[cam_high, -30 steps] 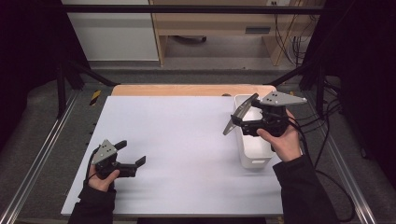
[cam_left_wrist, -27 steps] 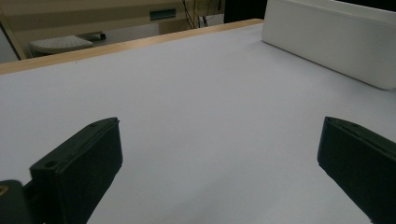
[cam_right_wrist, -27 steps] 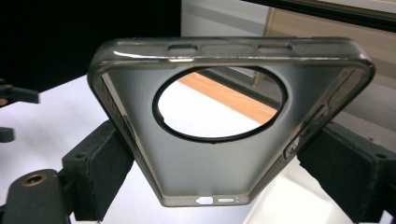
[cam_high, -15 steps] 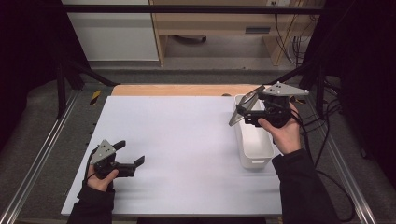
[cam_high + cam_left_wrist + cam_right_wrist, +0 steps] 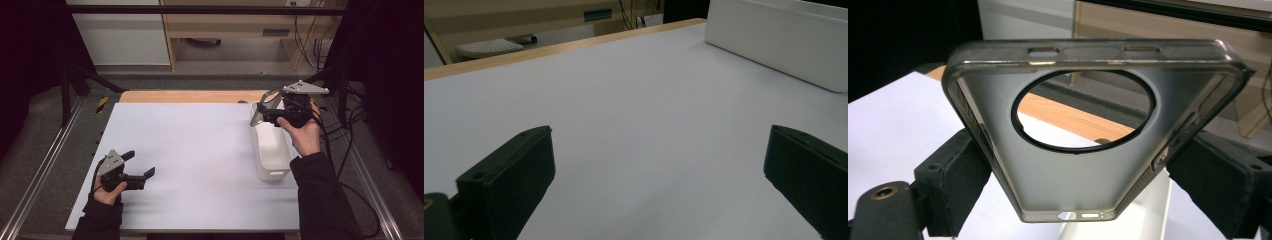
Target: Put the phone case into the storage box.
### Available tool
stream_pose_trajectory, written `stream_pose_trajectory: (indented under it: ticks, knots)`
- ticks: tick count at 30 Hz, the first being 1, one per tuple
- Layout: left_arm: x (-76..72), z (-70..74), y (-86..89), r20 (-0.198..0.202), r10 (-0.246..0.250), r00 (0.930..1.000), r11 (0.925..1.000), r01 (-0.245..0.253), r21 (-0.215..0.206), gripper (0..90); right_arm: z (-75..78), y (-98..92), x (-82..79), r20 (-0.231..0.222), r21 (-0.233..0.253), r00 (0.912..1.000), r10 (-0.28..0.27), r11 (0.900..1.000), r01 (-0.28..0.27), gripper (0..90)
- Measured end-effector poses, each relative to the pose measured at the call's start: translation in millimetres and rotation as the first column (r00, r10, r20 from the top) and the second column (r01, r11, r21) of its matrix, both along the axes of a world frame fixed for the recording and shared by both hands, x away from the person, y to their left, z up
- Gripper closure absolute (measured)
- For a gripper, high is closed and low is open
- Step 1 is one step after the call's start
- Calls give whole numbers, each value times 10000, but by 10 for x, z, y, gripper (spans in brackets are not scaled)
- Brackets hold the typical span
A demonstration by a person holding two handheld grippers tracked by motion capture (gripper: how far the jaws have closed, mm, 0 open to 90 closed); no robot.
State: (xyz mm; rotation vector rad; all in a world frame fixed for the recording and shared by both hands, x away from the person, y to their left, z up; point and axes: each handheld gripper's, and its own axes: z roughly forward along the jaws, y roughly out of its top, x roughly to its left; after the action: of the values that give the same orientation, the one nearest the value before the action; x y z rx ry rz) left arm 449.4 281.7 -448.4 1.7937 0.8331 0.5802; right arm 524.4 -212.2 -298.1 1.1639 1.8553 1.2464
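The right gripper [image 5: 261, 114] clamps a clear phone case [image 5: 1088, 135] above the far end of the white bin [image 5: 270, 150], while the left gripper [image 5: 142, 167] rests spread wide on the table [image 5: 200, 150].

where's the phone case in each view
High view: the phone case is at upper right, clamped in the right hand-held gripper above the far end of the white bin.
Left gripper view: no phone case here; the white bin sits at top right.
Right gripper view: the phone case spans the middle, pinched by its side edges between the black jaws.
Shared landmark: the white bin, at bottom centre in the right gripper view.
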Motion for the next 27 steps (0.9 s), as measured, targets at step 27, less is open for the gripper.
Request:
stream_pose_trajectory:
  ticks: [27]
  knots:
    - [11, -17, -25, 5, -164, 9999, 9998, 164, 118, 0, -163, -41, 527, -529, -47, 9805, -1891, 9819, 1892, 115]
